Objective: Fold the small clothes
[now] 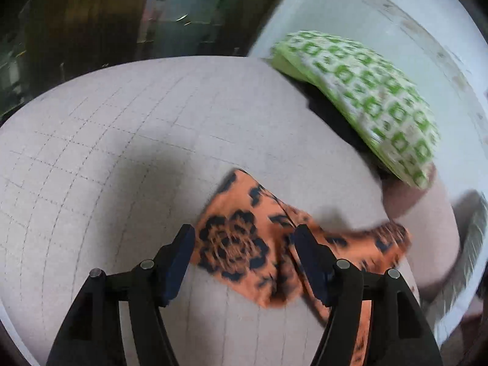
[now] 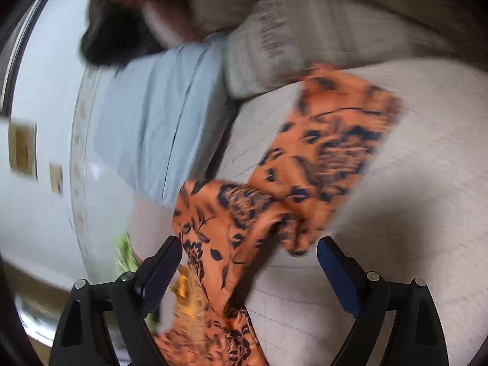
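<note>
Both tongs hanging wide over an orange floral garment on the grey gridded bench.

The left tongs (image 1: 244, 253) are angling down, jaws apart and gripping nothing, the orange garment (image 1: 244, 244) lying spread beneath and between them. The right tongs (image 2: 248, 259) are also standing wide, the cloth bunching under them without being pinched. A green-patterned folded cloth (image 1: 366, 97) is sitting at the bench (image 1: 106, 140) edge; a pale blue cloth (image 2: 158, 128) and a person's ribbed sleeve (image 2: 305, 39) are lying beyond, blurred.
</note>
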Available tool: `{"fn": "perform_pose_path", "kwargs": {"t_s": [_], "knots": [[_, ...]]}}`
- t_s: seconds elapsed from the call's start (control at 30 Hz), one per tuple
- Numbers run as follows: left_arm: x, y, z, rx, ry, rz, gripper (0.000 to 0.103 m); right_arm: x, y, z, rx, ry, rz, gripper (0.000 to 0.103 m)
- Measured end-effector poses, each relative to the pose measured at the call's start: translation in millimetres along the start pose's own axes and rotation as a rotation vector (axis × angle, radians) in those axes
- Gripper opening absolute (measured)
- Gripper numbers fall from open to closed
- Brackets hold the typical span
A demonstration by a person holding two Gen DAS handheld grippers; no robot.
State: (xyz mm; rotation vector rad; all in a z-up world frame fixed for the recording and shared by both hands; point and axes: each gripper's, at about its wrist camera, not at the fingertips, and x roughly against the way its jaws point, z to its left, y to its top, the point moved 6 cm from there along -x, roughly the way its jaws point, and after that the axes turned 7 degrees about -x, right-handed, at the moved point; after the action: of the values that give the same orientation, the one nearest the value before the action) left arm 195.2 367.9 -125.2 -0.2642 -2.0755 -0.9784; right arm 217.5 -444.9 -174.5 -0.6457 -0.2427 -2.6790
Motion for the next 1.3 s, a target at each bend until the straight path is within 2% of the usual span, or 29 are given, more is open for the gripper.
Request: {"fn": "perform_pose_path", "kwargs": {"t_s": [0.1, 0.13, 0.2, 0.27, 0.3, 0.33, 0.37, 0.4, 0.47, 0.5, 0.57, 0.6, 0.7, 0.8, 0.87, 0.93, 1.07, 1.1, 1.17, 1.23, 1.3], "knots": [[11.9, -25.1, -18.0, -0.045, -0.042, 0.005, 0.068, 12.3, 33.0, -15.8, -0.045, -0.015, -0.09, 0.092], [14.5, -33.2, -21.5, -0.056, -0.053, 0.009, 0.068, 12.8, 41.5, -18.5, -0.075, -0.021, -0.086, 0.092], [16.6, -61.8, -39.2, -0.091, -0.099, 0.036, 0.068, 12.6, 58.6, -34.6, -0.131, -0.115, -0.091, 0.092], [19.7, -80.9, -54.3, -0.135, -0.12, 0.053, 0.068, 1.5, 71.9, -26.4, -0.055, -0.191, -0.122, 0.09], [18.6, -92.4, -64.4, -0.171, -0.131, 0.064, 0.068, -5.8, 76.7, -17.1, 0.002, -0.244, -0.127, 0.085], [17.8, -99.8, -71.7, -0.199, -0.138, 0.072, 0.068, -15.5, 80.4, -6.4, 0.06, -0.292, -0.126, 0.075], [18.8, -112.3, -77.3, -0.236, -0.143, 0.086, 0.068, -21.4, 87.1, -4.4, 0.121, -0.354, -0.117, 0.04], [18.7, -120.5, -82.3, -0.262, -0.145, 0.096, 0.068, -32.3, 93.2, -5.2, 0.156, -0.462, -0.095, 0.017], [14.9, -135.0, -90.3, -0.304, -0.149, 0.115, 0.068, -42.8, 103.1, -5.8, 0.19, -0.529, -0.075, 0.008], [14.0, -139.1, -93.0, -0.314, -0.155, 0.12, 0.068, -40.1, 107.4, 6.6, 0.275, -0.596, -0.109, 0.007], [17.5, -143.3, -95.1, -0.334, -0.165, 0.113, 0.068, -25.6, 116.5, 32.1, 0.368, -0.636, -0.192, 0.007], [19.3, -143.2, -98.1, -0.352, -0.168, 0.103, 0.068, -10.4, 123.1, 53.5, 0.42, -0.65, -0.266, 0.007], [20.0, -144.2, -108.4, -0.395, -0.181, 0.084, 0.068, 30.7, 137.6, 109.8, 0.502, -0.623, -0.419, 0.007], [14.6, -149.3, -117.3, -0.426, -0.198, 0.087, 0.068, 61.2, 143.1, 160.1, 0.596, -0.581, -0.489, 0.007], [11.2, -155.3, -119.6, -0.435, -0.202, 0.096, 0.068, 66.1, 141.0, 176.9, 0.626, -0.541, -0.503, 0.007], [10.4, -157.4, -121.7, -0.444, -0.211, 0.101, 0.068, 55.3, 136.1, 168.3, 0.622, -0.538, -0.468, 0.007], [10.5, -157.9, -121.8, -0.448, -0.213, 0.092, 0.068, 23.6, 125.7, 110.1, 0.529, -0.597, -0.36, 0.007], [9.6, -157.3, -121.5, -0.443, -0.215, 0.091, 0.068, 20.7, 122.9, 87.6, 0.49, -0.631, -0.341, 0.007], [15.5, -155.5, -115.8, -0.434, -0.222, 0.081, 0.068, 15.8, 120.2, 66.5, 0.43, -0.66, -0.332, 0.007], [16.6, -154.5, -115.6, -0.425, -0.237, 0.077, 0.068, 16.8, 115.8, 76.0, 0.448, -0.651, -0.35, 0.007], [17.3, -154.6, -117.8, -0.418, -0.248, 0.072, 0.068, 12.6, 101.9, 115.8, 0.529, -0.59, -0.36, 0.007]]}}
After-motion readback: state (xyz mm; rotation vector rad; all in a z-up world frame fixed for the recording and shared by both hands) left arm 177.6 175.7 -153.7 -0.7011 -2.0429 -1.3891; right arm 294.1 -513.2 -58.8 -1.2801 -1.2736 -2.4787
